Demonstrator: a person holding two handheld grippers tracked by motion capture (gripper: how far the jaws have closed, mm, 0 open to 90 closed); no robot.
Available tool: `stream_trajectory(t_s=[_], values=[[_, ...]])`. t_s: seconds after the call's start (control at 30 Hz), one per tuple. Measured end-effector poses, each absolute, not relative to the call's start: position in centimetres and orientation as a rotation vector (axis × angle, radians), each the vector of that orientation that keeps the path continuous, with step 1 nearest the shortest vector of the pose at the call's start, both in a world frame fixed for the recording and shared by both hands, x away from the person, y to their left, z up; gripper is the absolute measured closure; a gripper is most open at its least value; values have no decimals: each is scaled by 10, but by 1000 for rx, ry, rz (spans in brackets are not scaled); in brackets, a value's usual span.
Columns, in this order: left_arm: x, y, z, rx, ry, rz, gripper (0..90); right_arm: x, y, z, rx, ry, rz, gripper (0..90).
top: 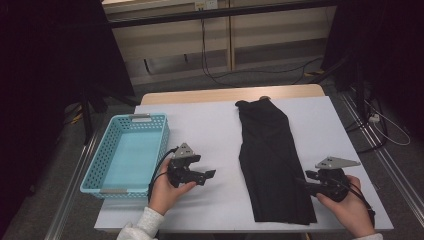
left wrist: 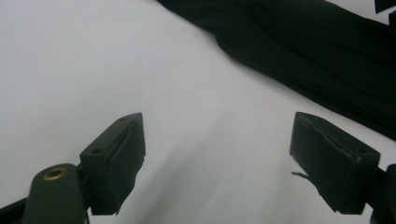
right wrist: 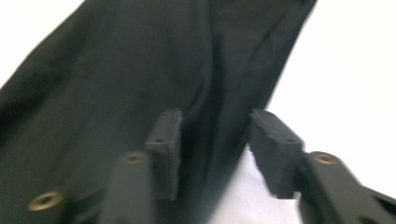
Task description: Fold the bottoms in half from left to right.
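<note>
On the white surface (top: 210, 125) in the high view, the black garment (top: 272, 160) lies with its long axis running near to far; the right claw (top: 309, 179) sits at its near right edge, the left claw (top: 209, 175) well apart to its left. In the left claw's view, jaws wide apart over bare surface. In the right claw's view, jaws partly apart astride the garment's edge, gripping nothing
</note>
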State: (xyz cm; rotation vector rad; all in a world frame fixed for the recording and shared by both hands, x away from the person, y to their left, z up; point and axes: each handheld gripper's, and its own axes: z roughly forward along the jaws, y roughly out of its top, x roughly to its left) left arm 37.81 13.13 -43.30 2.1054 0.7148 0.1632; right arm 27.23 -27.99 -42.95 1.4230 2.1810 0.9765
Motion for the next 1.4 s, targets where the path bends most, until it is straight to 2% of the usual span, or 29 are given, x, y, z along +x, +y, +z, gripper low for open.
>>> stream_trajectory(t_s=[0.3, 0.47, 0.73, 1.0, 1.4], values=[[378, 133, -432, 2106, 719, 165, 180, 294, -263, -430, 1424, 2168, 1004, 357], [378, 133, -432, 2099, 722, 167, 179, 303, -255, -429, 1425, 2151, 1023, 317], [378, 134, -432, 2100, 721, 168, 177, 320, -236, -429, 1396, 2167, 1036, 298], [378, 135, -432, 2102, 719, 170, 177, 333, -240, -430, 1432, 2130, 1034, 296], [377, 133, -433, 2100, 721, 166, 176, 354, -193, -426, 1346, 2171, 1056, 258]])
